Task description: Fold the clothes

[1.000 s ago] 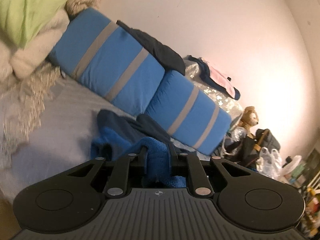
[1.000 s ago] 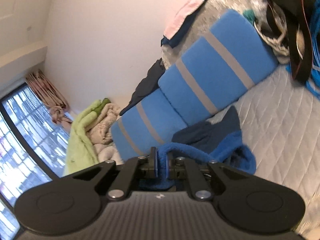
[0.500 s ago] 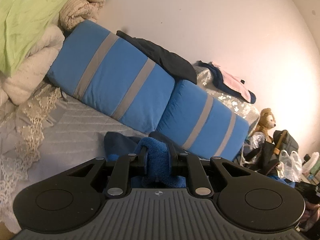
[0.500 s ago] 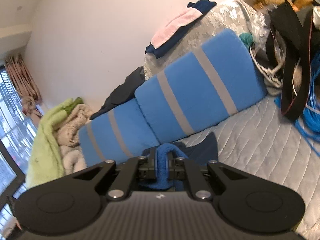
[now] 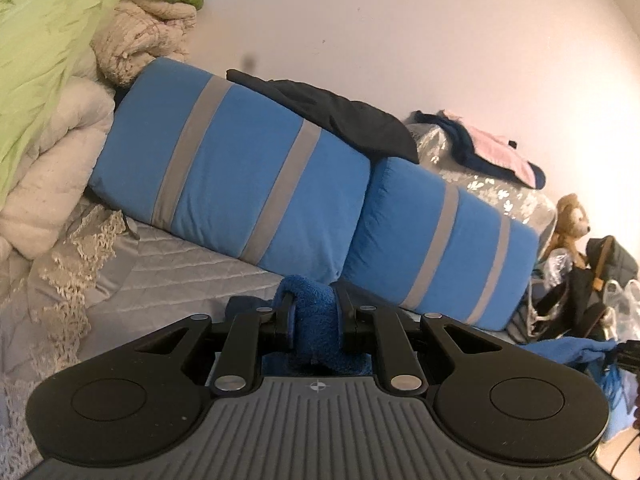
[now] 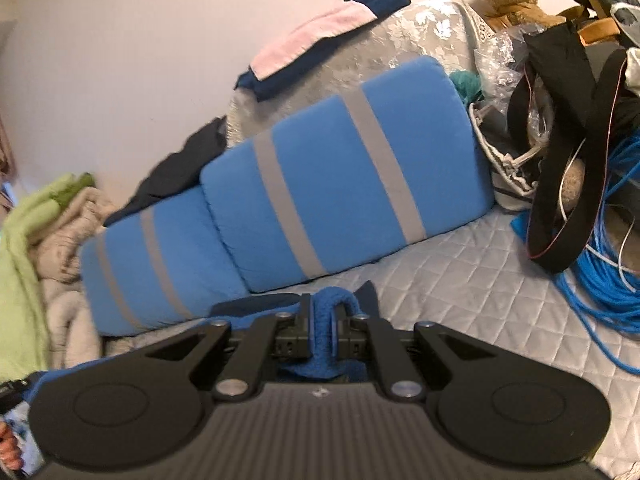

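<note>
Left hand-held gripper point(image 5: 316, 322) and right hand-held gripper point(image 6: 322, 332) each clamp blue fleece point(image 5: 314, 320), lifted off bed point(image 6: 460, 280), likely to spread it.

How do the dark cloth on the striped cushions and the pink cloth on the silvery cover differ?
The dark cloth is black and lies rumpled, draped over the blue cushions. The pink cloth is pale, flatter, and rests on a navy garment atop the silvery cover. Both lie near the wall.
</note>
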Motion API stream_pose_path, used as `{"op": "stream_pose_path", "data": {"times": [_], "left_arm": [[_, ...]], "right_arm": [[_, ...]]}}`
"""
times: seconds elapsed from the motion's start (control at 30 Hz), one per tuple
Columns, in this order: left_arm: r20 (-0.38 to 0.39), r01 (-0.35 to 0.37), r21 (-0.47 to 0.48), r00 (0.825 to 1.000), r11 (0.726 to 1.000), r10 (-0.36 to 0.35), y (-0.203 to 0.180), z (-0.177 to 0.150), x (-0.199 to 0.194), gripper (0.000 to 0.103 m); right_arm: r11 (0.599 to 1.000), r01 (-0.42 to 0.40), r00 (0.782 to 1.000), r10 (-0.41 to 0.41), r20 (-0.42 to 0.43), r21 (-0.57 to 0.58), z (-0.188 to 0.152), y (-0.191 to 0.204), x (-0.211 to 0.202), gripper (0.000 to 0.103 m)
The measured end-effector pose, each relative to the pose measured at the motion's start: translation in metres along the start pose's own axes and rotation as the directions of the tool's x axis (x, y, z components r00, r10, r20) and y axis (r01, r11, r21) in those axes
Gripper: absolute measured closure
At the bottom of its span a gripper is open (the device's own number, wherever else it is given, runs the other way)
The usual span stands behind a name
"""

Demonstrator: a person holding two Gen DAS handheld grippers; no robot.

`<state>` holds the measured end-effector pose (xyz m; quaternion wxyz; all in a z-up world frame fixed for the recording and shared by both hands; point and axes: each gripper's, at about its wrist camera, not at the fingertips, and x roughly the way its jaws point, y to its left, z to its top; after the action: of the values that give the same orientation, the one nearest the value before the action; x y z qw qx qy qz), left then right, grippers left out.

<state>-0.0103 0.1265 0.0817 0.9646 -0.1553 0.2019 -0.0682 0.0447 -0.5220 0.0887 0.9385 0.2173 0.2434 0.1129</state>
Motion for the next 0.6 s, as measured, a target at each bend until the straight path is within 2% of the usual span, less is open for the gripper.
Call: {"op": "stream_pose_path", "data": {"times": [0.33,0.6], "left_arm": [[-0.033,-0.028,0.012,0.999,1.000,0.028,0.003,0.013,0.034,0.085],[-0.016,-0.009,-0.010,1.000,1.000,0.009,0.003,0.034,0.054,0.085]], "right_arm": [[0.999,0.038,0.999,-0.038,-0.017,-0.024,0.011,0.003,0.035,0.095],[0.997,0.048,0.999,-0.048,0.000,-0.064,0.026,0.009,0.057,0.095]]}}
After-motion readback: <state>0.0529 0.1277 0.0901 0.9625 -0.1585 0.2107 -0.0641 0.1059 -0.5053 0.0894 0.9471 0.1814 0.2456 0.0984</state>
